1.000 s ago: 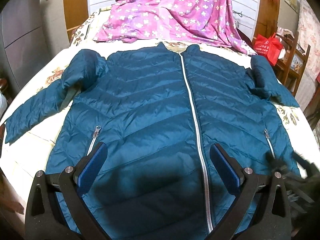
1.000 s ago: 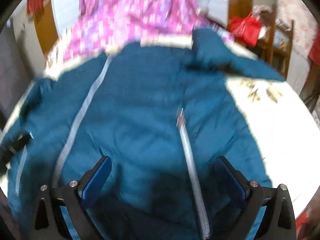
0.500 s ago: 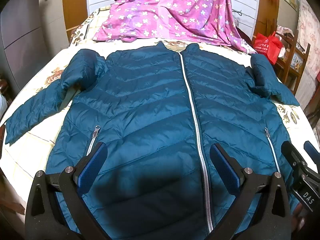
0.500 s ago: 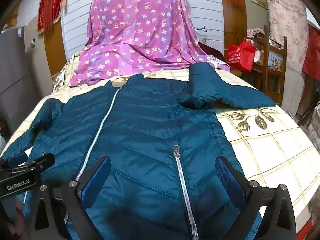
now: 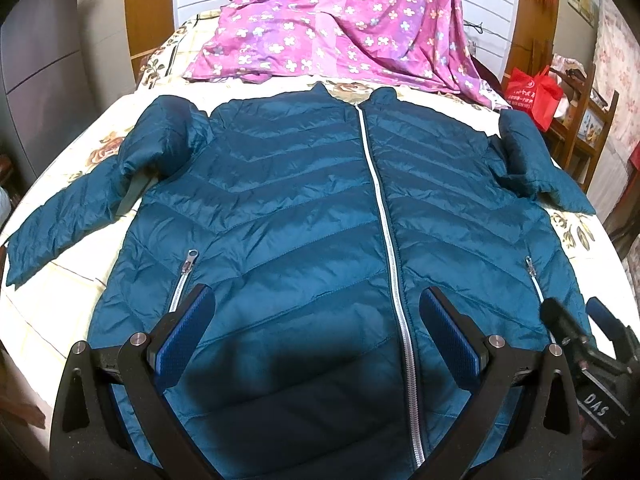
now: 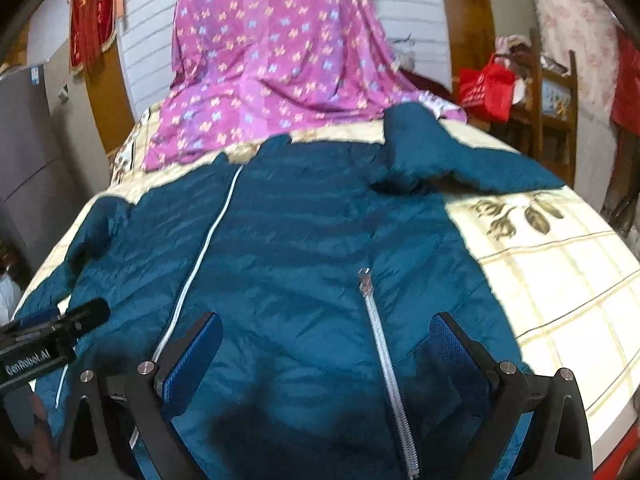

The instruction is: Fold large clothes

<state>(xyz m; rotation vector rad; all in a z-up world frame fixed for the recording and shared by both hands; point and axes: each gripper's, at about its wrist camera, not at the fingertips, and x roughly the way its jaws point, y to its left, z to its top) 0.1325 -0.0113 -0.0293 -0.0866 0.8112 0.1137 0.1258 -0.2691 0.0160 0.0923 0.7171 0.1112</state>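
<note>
On the bed [image 5: 60, 300], a teal jacket [image 5: 304, 220] lies face up, zipped, hem at the near edge, collar toward the far edge where a purple sheet [image 5: 344, 20] is draped. Left sleeve [image 5: 72, 216] angles out toward the left edge, flat; likely spread so it can be folded in first. Left gripper [image 5: 316, 332] hovers over the hem beside the main zipper [image 5: 384, 216], jaws spread, holding nothing. Right gripper [image 6: 326, 356] hovers over the right pocket zipper [image 6: 380, 344], jaws spread too, empty. Right sleeve [image 6: 460, 164] lies bunched at the shoulder, toward the right edge. Folding looks not yet begun; both tools seem poised at the hem.
</note>
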